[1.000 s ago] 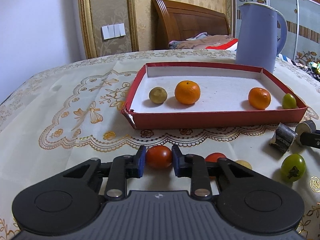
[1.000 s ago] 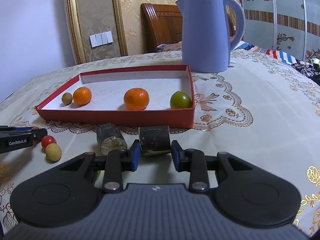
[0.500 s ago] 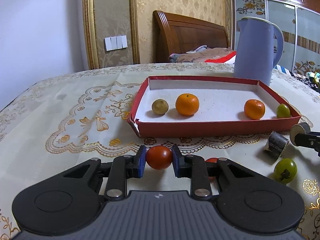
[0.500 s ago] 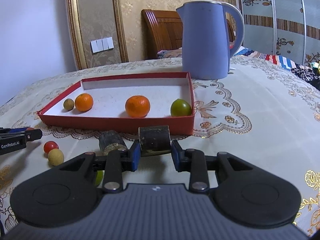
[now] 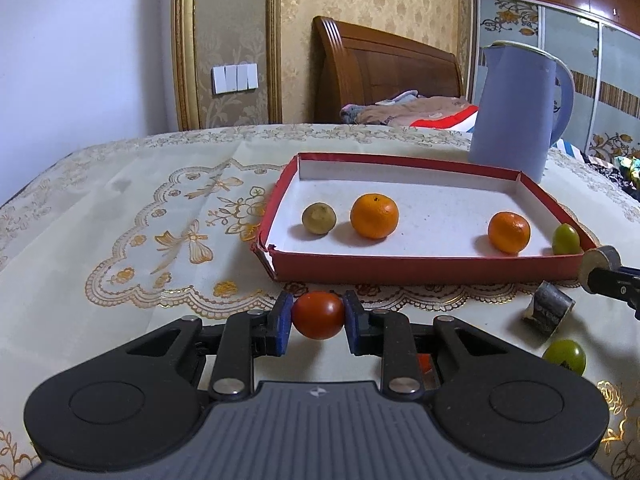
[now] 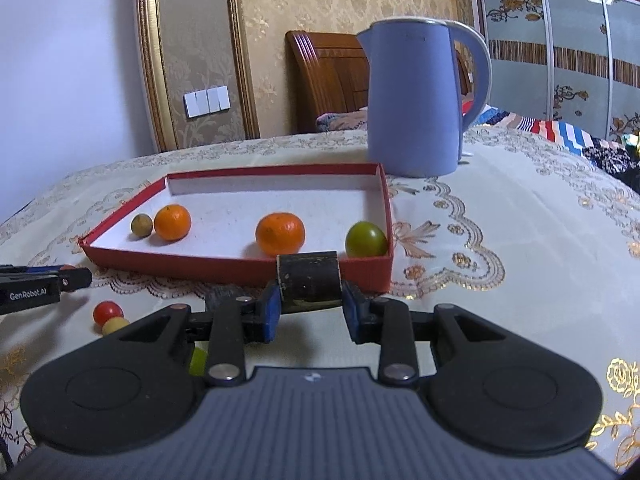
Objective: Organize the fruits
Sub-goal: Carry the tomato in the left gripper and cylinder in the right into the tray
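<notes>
My left gripper (image 5: 317, 316) is shut on a red tomato (image 5: 318, 315), held above the cloth in front of the red tray (image 5: 420, 270). My right gripper (image 6: 309, 306) is shut on a dark cylindrical chunk (image 6: 309, 276), raised near the tray's front wall (image 6: 224, 270). The tray holds two oranges (image 5: 374, 216) (image 5: 509, 232), a brownish fruit (image 5: 319, 218) and a green fruit (image 5: 565, 239). On the cloth lie another dark chunk (image 5: 549, 313), a green fruit (image 5: 565, 355), a red tomato (image 6: 107, 312) and a yellowish fruit (image 6: 115, 325).
A tall blue kettle (image 6: 418, 98) stands behind the tray's right end. The table has a cream embroidered cloth (image 5: 140, 240). A wooden headboard (image 5: 384, 76) and a wall are behind it.
Both grippers have risen with their loads: the tomato and the dark chunk are higher off the cloth, and the tray and kettle sit lower in both views.
</notes>
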`<state>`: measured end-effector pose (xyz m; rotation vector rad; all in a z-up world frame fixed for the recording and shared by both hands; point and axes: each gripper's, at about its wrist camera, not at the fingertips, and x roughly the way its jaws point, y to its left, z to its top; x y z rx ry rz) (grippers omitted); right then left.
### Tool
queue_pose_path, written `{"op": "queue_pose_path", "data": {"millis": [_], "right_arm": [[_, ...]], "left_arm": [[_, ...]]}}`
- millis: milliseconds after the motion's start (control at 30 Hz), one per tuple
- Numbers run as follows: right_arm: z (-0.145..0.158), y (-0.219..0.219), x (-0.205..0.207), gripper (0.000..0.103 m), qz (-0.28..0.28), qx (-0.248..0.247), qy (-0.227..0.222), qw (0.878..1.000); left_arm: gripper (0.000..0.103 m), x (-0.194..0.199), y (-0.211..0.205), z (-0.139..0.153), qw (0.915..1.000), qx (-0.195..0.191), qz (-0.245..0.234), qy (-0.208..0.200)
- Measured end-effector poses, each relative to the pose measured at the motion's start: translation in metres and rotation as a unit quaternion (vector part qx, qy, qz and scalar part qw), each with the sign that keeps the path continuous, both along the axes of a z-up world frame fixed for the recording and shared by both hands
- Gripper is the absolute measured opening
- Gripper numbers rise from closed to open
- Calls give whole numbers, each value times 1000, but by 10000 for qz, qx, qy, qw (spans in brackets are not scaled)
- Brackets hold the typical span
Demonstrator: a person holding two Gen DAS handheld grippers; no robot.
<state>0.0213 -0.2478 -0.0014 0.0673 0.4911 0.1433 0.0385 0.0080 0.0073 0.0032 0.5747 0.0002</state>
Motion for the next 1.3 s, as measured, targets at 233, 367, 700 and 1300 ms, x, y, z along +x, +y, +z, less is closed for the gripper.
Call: {"op": "queue_pose_path", "data": {"millis": [233,367,700,1300], "right_arm": [[6,6,9,31,48,-80,-77,9999],[9,8,15,31,54,-130,-125,9998],[9,8,44,31,-22,-280,-83,9996],[0,18,94,31,-97,-593,121,9981]], "left_arm": [[26,12,-8,4,10000,98,-3,16],[26,18,-13,6,9999,155,-14,-9],[26,45,-23,16,9997,217,18,-51],[26,93,-42,0,9986,393,53,344]]}}
